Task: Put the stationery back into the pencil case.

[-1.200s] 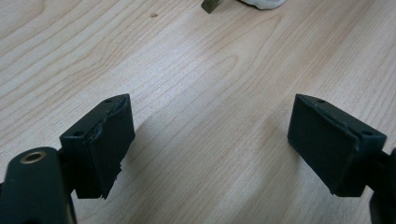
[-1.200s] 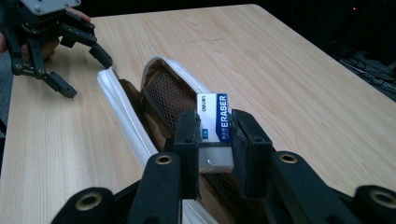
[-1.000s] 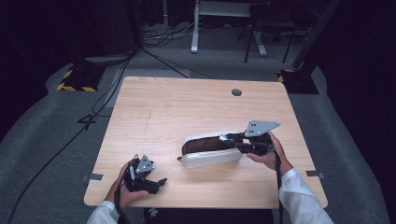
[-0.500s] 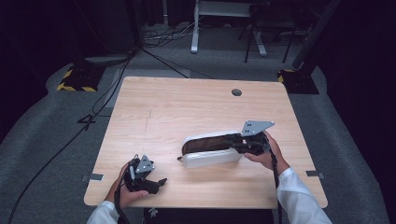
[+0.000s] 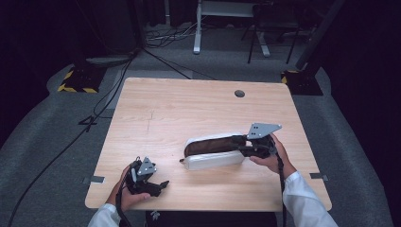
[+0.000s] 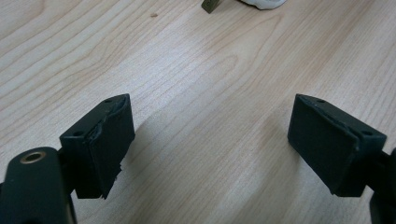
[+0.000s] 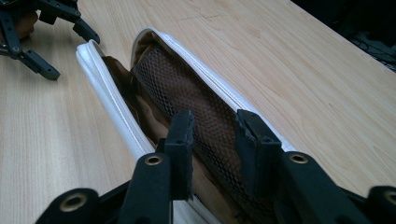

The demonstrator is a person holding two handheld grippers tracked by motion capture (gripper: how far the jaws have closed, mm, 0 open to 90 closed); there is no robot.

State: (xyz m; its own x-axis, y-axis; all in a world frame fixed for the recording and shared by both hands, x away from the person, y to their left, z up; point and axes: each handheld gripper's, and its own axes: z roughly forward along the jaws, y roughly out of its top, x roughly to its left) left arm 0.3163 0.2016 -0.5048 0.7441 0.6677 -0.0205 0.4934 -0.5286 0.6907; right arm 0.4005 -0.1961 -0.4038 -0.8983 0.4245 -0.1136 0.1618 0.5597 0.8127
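A long white pouch (image 5: 215, 160) lies on the desk (image 5: 189, 109), on the half nearer the person and a little toward the person's right. It looks like a pencil case: a slim, rounded shell of smooth white material with a stitched rim, lying open along its top. Inside, the lining is brown, and the right gripper view shows a panel of dark brown mesh (image 7: 187, 93) running down its length between the two white edges. The pouch lies lengthwise across the desk, and a small dark tab (image 5: 181, 161) sticks out at its end nearest the left tongs.

The right tongs (image 5: 246, 147) are at the pouch's other end, held in the person's right hand (image 5: 269, 158). In the right gripper view (image 7: 214, 140) the two black jaws stand narrow, with a strip of the mesh and brown lining showing between them. The jaws have just been opening a little, and the pads do not seem to press on the fabric now; a slim gap shows on either side of it. A grey three-cornered plate (image 5: 262, 130) sits on top of this gripper, above the pouch's end.

The left tongs (image 5: 161, 184) rest well apart from the pouch, toward the desk's near edge, in the person's left hand (image 5: 125, 194). Their jaws stand wide in the left gripper view (image 6: 210, 149), with bare wood grain between them and nothing held. White sleeves (image 5: 302, 203) cover both forearms.
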